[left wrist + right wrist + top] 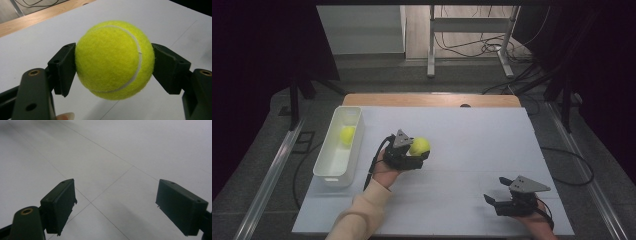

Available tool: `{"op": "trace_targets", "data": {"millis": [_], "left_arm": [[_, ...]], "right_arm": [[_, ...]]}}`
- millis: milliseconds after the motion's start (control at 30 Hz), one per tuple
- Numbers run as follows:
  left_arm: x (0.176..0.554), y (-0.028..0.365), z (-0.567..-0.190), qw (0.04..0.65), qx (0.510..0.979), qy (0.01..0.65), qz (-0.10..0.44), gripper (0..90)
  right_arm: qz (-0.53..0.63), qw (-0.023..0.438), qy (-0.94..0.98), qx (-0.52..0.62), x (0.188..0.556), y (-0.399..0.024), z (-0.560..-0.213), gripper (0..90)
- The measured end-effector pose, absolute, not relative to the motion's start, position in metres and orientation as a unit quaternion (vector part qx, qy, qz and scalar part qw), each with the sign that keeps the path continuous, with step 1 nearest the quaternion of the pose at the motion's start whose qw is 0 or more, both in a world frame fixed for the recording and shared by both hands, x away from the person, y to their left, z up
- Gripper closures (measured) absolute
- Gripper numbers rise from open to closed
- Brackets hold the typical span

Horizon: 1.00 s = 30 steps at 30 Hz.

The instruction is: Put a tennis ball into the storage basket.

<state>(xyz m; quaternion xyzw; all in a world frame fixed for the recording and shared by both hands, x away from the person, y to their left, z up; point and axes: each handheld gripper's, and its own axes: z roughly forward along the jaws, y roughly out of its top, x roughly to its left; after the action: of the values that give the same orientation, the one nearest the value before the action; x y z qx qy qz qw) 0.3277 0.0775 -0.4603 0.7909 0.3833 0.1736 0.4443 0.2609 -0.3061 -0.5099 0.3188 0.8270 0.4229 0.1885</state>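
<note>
The jaws of the left gripper [416,156] are pinching a yellow tennis ball [419,145], one pad on each flank of it, as the left gripper view shows, where the ball [113,58] bulges out above and below the black pads. It is held near the middle of the table [472,150], and from the high view I cannot tell whether it is clear of the white top or just resting on it. Left of it, well apart, a white bin [328,171] stands along the table's left edge with a second tennis ball [347,135] lying toward its far end.

It looks to me as if this ball is bound for the bin too. To do that well, I would keep the squeeze even, since felt on a round ball can roll out of flat pads, lift it high enough to clear the bin's near wall, carry it left, and spread the jaws only once it hangs over the open floor of the bin, short of the ball already there.

The right gripper [494,200] rests at the near right corner, its jaws spread wide over bare table with nothing between them.

The left sleeve hides the wrist behind the gripper, the right hand is cut off at the near edge, and the room around the table is too dark to read.
</note>
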Motion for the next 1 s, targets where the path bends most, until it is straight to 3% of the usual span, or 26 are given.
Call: {"op": "trace_targets", "data": {"millis": [1000], "left_arm": [[0.330, 0.070, -0.472, 0.429, 0.800, 0.387, 0.165, 26.1]], "right_arm": [[0.415, 0.183, 0.835, 0.310, 0.261, -0.304, -0.512, 15.9]]}}
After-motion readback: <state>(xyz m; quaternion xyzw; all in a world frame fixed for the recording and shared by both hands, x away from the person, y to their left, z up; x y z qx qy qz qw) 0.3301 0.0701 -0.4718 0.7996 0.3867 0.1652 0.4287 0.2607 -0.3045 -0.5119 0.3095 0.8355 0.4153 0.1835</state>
